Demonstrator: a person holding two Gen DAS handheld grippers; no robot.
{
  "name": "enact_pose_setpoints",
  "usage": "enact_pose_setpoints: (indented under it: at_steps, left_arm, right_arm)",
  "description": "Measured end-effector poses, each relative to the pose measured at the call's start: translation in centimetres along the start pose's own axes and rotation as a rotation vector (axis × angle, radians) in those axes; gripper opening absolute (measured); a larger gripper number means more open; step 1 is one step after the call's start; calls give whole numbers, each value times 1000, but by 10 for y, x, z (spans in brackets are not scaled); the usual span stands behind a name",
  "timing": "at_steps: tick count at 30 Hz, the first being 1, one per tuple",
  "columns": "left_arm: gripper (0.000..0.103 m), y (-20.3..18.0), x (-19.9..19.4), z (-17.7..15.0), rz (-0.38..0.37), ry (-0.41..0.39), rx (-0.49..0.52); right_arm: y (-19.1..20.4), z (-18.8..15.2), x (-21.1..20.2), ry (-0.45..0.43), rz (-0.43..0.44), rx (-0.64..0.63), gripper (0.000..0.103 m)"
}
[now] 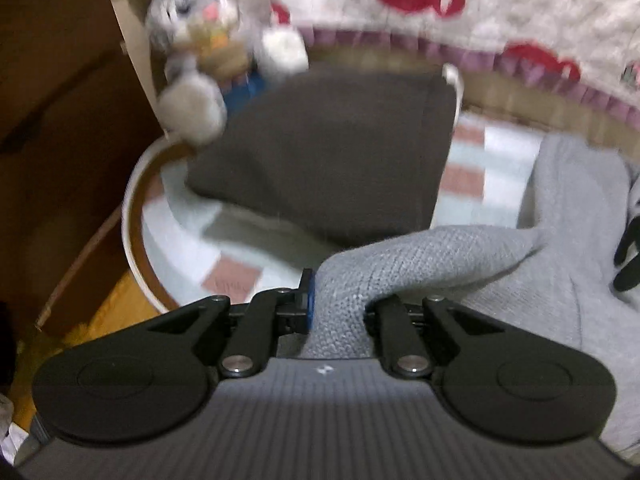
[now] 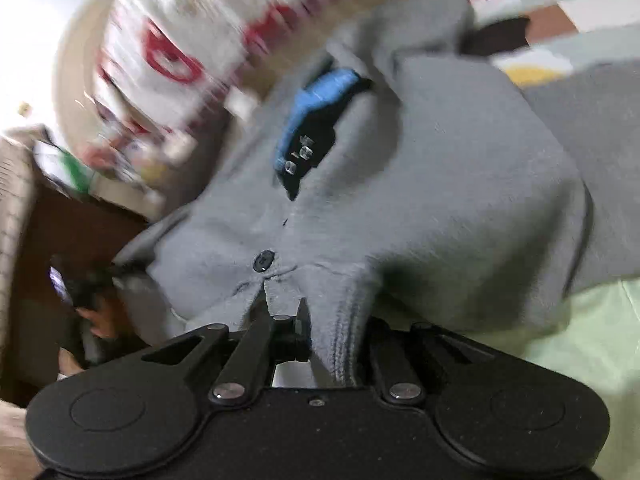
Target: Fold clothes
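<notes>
Cardigan (image 2: 440, 184) | pinched (both hand-held grippers) | long axis unclear

Each camera rides just behind its own gripper, angled downward and pressed very close to the grey knitted cardigan (image 1: 440, 256). The left view faces a far dark folded garment (image 1: 332, 148); both share the cardigan (image 2: 420, 168) and the white-and-red patterned cloth (image 1: 480, 12) beyond.

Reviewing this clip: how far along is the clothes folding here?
Done: a dark garment lies folded flat on the round table. In hand: the grey knit cardigan, pinched by the left hand-held gripper and the right hand-held gripper, bunched and unfolded. Left: folding the cardigan itself.
</notes>
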State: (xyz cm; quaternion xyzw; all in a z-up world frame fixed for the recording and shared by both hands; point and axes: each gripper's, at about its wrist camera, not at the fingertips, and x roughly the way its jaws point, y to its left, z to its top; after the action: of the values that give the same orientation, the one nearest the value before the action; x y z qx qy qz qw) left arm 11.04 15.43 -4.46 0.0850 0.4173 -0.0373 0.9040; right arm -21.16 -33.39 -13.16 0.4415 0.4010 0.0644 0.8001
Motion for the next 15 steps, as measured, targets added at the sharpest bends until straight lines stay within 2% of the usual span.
enact_pose_setpoints:
  at_steps: [1, 3, 5, 6, 7, 9, 11, 14, 15]
  left_arm:
    - [10, 2, 1, -2, 11, 10, -2]
    - [10, 16, -12, -3, -6, -21, -63]
    - [10, 26, -19, -6, -10, -34, -91]
    - [12, 28, -17, -8, -2, -26, -86]
    - [17, 30, -15, -10, 6, -18, -80]
    - [25, 27, 9, -17, 23, 77, 10]
    - [25, 21, 29, -25, 52, 153, 92]
    - [28, 20, 37, -32, 90, 172, 140]
    - [36, 21, 36, -32, 113, 165, 146]
  right_arm:
    - [2, -1, 5, 13, 36, 12, 9]
    - [14, -3, 5, 21, 109, -10, 9]
    - [26, -4, 2, 51, 135, -58, 9]
    - [27, -6, 3, 78, 100, -78, 9]
    - [28, -9, 6, 111, 44, -100, 9]
    - [28, -16, 15, 173, -66, -134, 9]
    - [24, -19, 20, 193, -108, -119, 9]
    - [23, -16, 20, 192, -160, -110, 16]
    - [26, -15, 17, 194, -195, -141, 21]
